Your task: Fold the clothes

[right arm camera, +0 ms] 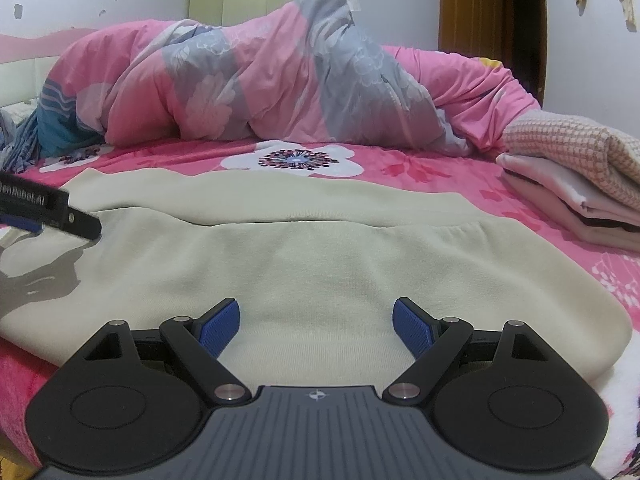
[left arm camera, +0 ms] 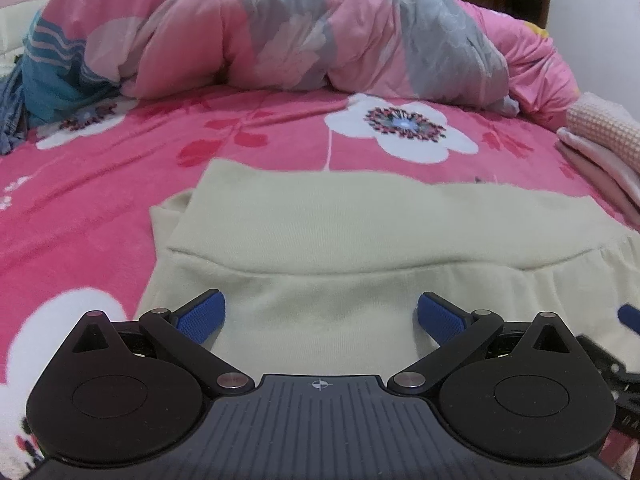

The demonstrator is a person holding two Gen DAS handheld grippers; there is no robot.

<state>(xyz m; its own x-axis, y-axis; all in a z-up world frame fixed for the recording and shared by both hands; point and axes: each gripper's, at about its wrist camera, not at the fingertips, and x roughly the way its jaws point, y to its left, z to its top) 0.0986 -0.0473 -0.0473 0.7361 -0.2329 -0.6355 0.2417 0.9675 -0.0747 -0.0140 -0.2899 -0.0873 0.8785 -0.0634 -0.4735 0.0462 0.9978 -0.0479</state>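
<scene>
left gripper (left arm camera: 320,316): nearest the left wrist lens. Jaws spread wide, nothing between the blue pads (left arm camera: 204,316), over the near part of the garment. Released.
right gripper (right arm camera: 316,320): nearest the right wrist lens. Also spread wide, pads clear of the cloth, holding nothing.
bed sheet (left arm camera: 100,200): pink with big white flowers. Work surface, covers most of both views.
duvet (right arm camera: 260,80): pink and grey heap across the far side of the bed, well apart from the garment.
cream garment (right arm camera: 300,260): lies flat on the sheet directly ahead of both grippers. A far layer is already folded over toward the near side; its edge runs crosswise as a ridge (left arm camera: 360,268). Looks like a sweatshirt; cannot tell for sure.
folded stack (right arm camera: 580,184): finished pieces on the right side of the bed, waffle-knit on top. Near the garment's right edge, not touching.
blue striped cloth (left arm camera: 48,80): far left, against the duvet. Not in play.
step, my guess: second fold, partway through this piece.
how to do it well: drop both grippers onto the near edge or matching corners, pinch all layers, not just the top. Lift both sides evenly, carry over, land edges flush with the ridge. Keep light tension so the cloth doesn't bunch.
risk: soft knit may slip from a shallow pinch, and dragging could pull the existing fold open.
</scene>
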